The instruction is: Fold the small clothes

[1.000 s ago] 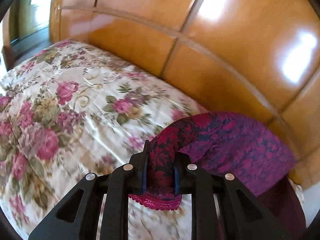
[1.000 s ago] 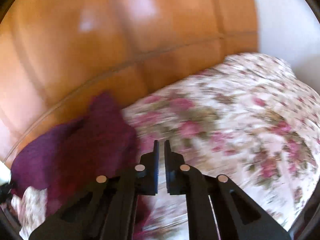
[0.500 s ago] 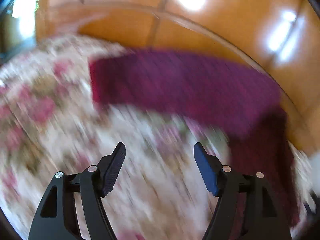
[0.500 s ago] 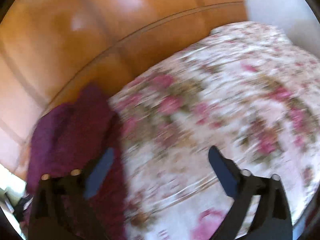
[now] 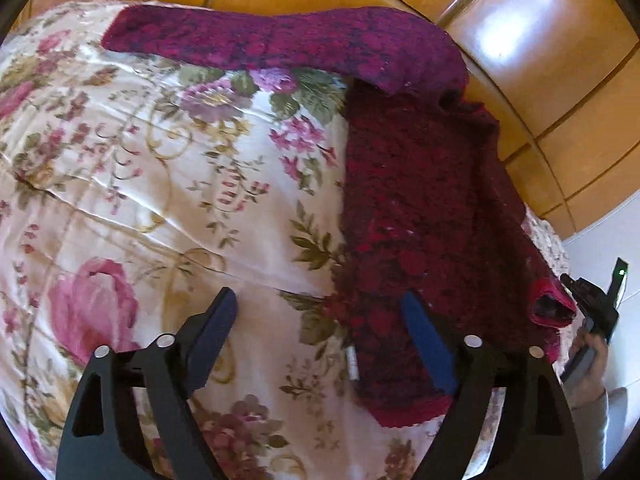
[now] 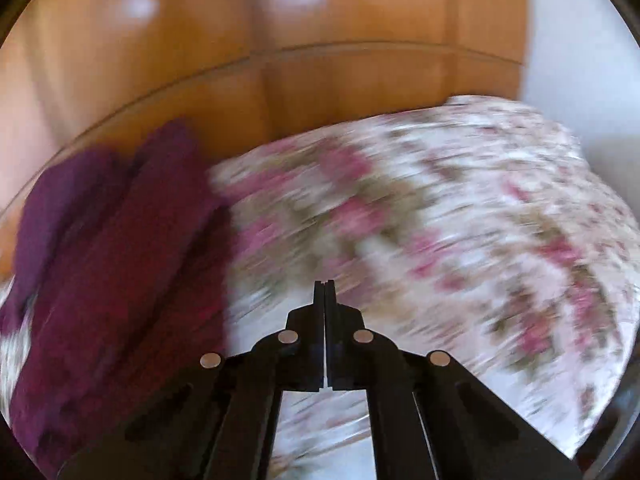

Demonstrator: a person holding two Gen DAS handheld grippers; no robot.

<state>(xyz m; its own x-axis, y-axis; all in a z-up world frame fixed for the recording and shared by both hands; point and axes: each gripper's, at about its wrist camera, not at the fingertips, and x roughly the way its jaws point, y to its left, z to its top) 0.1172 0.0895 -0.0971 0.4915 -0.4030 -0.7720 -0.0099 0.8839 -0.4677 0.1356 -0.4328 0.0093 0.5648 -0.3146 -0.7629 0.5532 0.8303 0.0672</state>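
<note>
Garment: dark red and magenta knitted lace garment [image 5: 416, 208], which we see lying on the cream floral bedspread [image 5: 168, 184] of the bed, against the glossy orange wooden headboard [image 5: 532, 60].
Long axis: in our left wrist view its main body runs from the near edge of the picture up toward the headboard; one long sleeve-like arm branches off at the top and stretches leftward along the headboard, so the shape is an L.
Near end: a rolled red hem curls up at the lower right of the body.
Left gripper [image 5: 320, 328]: our jaws stand wide apart and have just been opening; nothing is pinched between them. The right finger overlaps the garment's left edge in the picture; the left finger is over bare bedspread.
Right gripper [image 6: 324, 292]: our jaws are pressed together with nothing between them, having just closed. In this blurred view the garment [image 6: 120, 264] lies well to the left of them, with bedspread [image 6: 440, 240] ahead.
Right hand [image 5: 592, 364]: seen at the right edge of our left wrist view, gripping its black tool.
Containers: we see none.
</note>
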